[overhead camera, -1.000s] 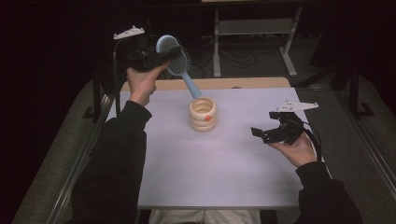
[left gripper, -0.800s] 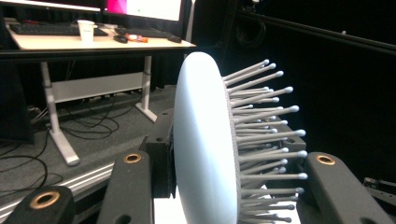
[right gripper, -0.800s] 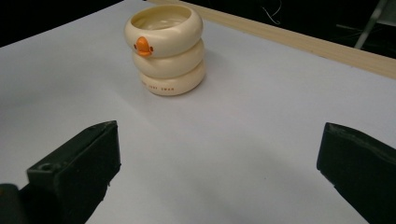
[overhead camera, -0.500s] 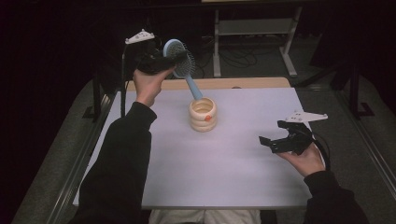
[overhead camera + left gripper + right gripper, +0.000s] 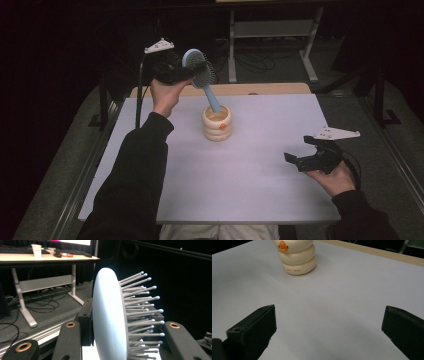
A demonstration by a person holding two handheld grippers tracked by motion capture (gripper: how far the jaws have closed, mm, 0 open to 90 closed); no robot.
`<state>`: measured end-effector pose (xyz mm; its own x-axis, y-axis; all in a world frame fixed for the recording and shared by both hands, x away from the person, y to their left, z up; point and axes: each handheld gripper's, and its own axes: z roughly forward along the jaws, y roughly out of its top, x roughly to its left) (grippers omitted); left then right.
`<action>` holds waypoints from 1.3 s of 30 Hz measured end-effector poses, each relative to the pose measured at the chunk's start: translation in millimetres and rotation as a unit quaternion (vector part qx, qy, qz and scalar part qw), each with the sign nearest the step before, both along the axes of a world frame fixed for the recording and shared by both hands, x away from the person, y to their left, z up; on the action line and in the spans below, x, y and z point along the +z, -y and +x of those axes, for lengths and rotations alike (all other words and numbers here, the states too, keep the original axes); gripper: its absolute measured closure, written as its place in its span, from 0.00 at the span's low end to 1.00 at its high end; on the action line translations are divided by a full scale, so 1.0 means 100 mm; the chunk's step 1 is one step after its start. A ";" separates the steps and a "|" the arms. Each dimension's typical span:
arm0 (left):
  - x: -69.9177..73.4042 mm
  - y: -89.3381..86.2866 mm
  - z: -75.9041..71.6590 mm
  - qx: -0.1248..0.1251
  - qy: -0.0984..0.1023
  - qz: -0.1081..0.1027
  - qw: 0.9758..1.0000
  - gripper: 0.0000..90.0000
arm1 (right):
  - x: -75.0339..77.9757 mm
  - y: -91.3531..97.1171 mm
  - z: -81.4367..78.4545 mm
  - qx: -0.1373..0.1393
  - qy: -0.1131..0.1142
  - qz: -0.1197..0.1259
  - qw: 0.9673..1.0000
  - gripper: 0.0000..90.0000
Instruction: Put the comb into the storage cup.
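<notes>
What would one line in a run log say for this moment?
left hand-held gripper: shut on hairbrush | brush handle: tip in cup | right hand-held gripper: open, empty, above table

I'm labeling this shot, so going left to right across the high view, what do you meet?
Left hand-held gripper clamping the blue hairbrush → cream duck-faced cup → right hand-held gripper, jaws apart.

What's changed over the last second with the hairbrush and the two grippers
The left gripper, clamped on the hairbrush head, has brought the handle tip down into the duck-faced cup. The right gripper, jaws open and holding nothing, has drifted toward the table's right edge. The cup has not moved.
</notes>
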<state>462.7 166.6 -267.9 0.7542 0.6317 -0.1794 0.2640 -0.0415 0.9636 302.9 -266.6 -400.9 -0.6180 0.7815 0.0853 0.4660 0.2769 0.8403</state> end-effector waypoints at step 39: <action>-0.61 0.23 0.06 -0.008 -0.022 0.044 0.999 0.58 | -0.13 0.17 -0.22 -0.012 0.002 0.006 1.000 0.00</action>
